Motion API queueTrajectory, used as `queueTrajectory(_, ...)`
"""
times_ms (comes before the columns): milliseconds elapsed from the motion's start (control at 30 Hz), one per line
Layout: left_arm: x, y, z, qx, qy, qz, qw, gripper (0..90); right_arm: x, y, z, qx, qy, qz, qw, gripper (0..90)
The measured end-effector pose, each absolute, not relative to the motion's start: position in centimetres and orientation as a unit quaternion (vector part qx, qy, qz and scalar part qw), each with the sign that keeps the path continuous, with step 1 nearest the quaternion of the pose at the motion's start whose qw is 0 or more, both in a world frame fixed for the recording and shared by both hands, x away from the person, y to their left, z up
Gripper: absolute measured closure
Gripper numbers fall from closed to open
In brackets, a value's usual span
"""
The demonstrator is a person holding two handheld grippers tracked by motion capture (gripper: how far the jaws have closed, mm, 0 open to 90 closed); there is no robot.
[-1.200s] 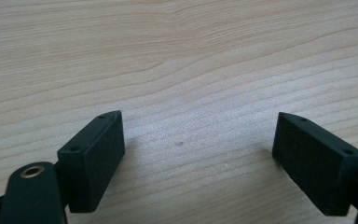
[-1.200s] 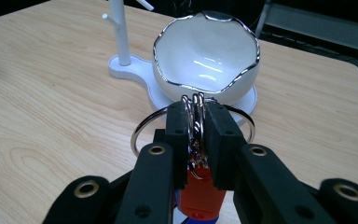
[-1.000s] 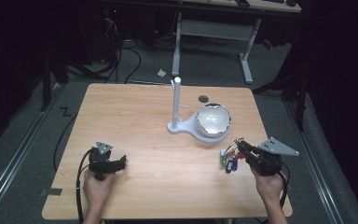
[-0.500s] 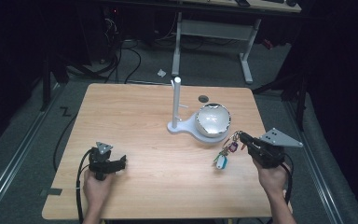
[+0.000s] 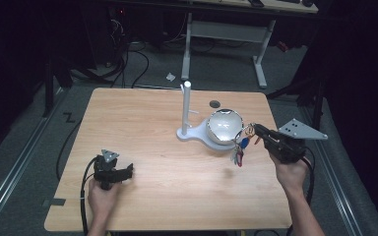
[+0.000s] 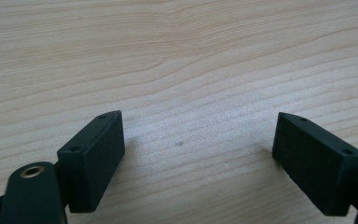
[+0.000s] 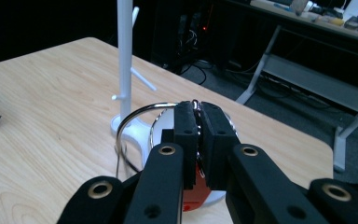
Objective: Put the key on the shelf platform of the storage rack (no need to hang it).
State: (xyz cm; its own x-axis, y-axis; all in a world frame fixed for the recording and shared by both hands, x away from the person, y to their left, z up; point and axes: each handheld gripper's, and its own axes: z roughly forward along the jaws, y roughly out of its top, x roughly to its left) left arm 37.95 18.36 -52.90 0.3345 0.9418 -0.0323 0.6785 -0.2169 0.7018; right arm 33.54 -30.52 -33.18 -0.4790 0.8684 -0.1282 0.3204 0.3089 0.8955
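You are carrying the key bunch (image 5: 239,147) toward the white stand (image 5: 186,110).
Right gripper (image 5: 256,129) fingers are pinching its ring; left gripper (image 6: 200,154) fingers are resting spread on the tabletop (image 5: 142,118); aim the ring over a peg.

A light wooden table (image 5: 147,128) with visible grain carries the scene. Right of its centre, toward the far side, a white stand (image 5: 187,110) rests on its flat base, an upright post rising from it with a short side peg. A shiny metal bowl (image 5: 224,125) sits on the same base, just right of the post. A small dark round spot (image 5: 214,103) marks the tabletop beyond the bowl.
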Motion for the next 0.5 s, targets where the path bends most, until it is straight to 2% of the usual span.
queueTrajectory(500,37.9,18.4,-52.9,0.752,0.539,0.206,0.319,17.2,36.6,-29.7,-30.0,0.388,0.741,0.441,0.327,86.5)
